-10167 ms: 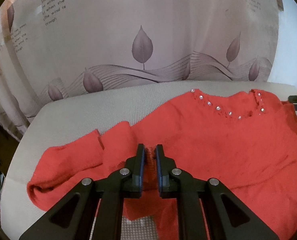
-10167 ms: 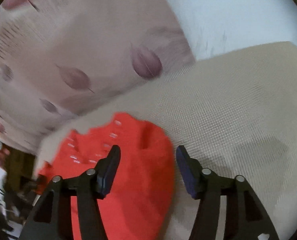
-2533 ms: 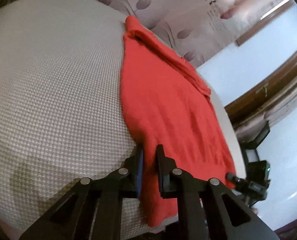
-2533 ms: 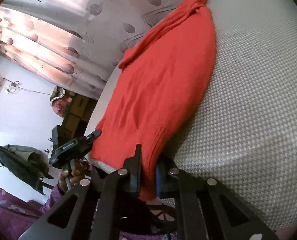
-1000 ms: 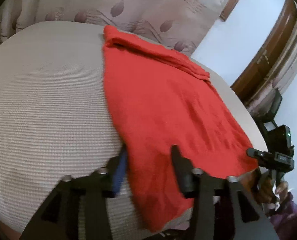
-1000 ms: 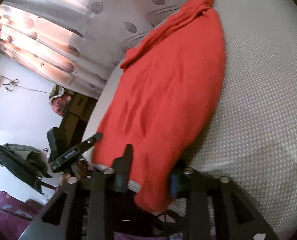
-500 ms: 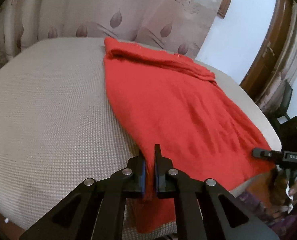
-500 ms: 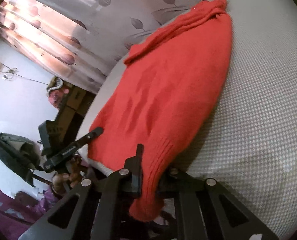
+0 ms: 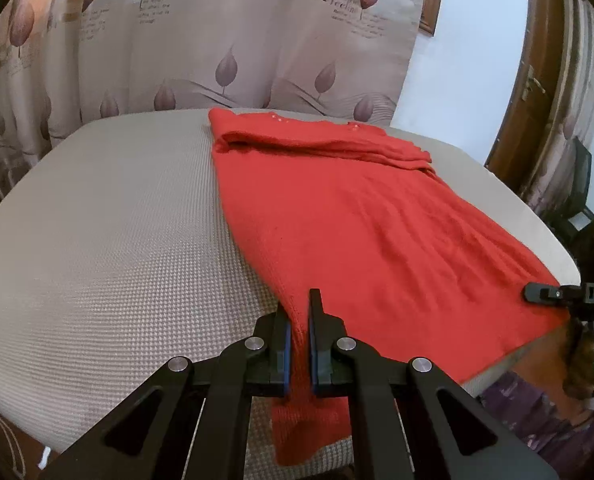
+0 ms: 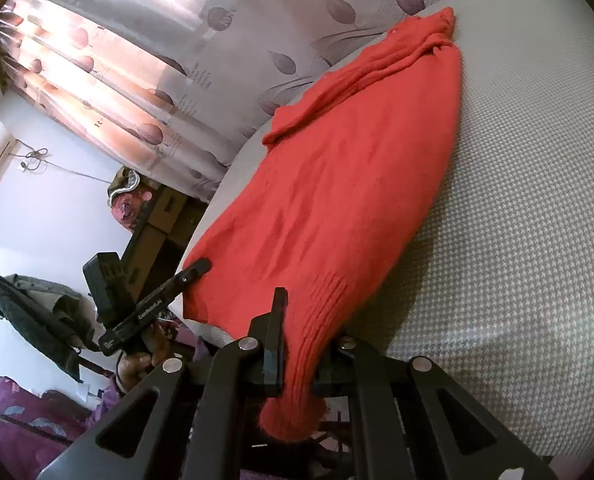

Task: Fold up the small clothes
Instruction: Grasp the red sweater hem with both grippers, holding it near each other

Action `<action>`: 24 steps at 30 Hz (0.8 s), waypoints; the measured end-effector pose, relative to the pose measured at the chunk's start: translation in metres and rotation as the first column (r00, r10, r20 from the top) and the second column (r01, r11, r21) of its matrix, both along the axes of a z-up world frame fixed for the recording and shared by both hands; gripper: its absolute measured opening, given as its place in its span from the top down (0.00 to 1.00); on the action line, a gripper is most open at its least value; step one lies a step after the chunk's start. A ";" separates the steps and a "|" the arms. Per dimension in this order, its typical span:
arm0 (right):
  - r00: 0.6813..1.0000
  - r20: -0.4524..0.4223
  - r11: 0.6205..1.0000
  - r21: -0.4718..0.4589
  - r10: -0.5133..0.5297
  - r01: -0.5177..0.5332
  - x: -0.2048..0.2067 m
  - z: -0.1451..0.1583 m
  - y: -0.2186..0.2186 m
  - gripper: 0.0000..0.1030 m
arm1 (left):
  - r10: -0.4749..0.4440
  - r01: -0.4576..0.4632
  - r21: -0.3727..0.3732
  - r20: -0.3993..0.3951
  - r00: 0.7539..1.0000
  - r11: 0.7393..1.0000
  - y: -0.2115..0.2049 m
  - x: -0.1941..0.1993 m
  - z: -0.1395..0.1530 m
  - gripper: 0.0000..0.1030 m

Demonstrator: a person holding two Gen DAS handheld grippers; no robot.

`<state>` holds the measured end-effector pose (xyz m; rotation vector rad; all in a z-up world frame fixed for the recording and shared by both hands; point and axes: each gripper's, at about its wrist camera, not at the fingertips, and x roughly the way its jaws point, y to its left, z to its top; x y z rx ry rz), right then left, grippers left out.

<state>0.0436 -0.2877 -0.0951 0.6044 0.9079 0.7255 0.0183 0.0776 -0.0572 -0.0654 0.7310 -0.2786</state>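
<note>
A grey padded table [image 9: 97,240] carries a red sweater [image 9: 357,216] lying flat, neckline at the far edge, hem hanging over the near edge. The left gripper [image 9: 298,320] pinches the near left hem corner; the right gripper [image 10: 301,344] pinches the near right one. A lengthwise fold seems ready: next, both corners likely lift together towards the far neckline. A second ago both grippers stood open around the hem.

Both wrist cams low and close at opposite hem corners of red sweater [image 9: 361,216] [image 10: 349,184], facing the curtain [image 9: 225,40] [image 10: 185,40].
</note>
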 end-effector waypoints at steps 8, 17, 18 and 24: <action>1.000 0.007 1.000 0.009 0.012 -0.012 -0.001 0.003 0.001 0.92 | -0.002 0.002 0.007 0.004 1.000 1.000 -0.001 -0.002 0.002 0.94; 0.999 0.017 0.999 0.025 0.037 -0.038 -0.008 0.010 -0.003 0.92 | -0.024 0.023 0.022 0.004 1.000 0.999 0.002 -0.018 0.007 0.94; 0.999 0.020 0.999 0.025 0.042 -0.042 -0.009 0.011 -0.003 0.92 | -0.025 0.025 0.025 0.005 1.000 0.999 0.003 -0.021 0.008 0.94; 0.997 0.034 0.998 0.023 0.063 -0.064 -0.021 0.022 -0.002 0.92 | -0.047 0.046 0.047 0.016 0.999 0.998 0.004 -0.031 0.018 0.94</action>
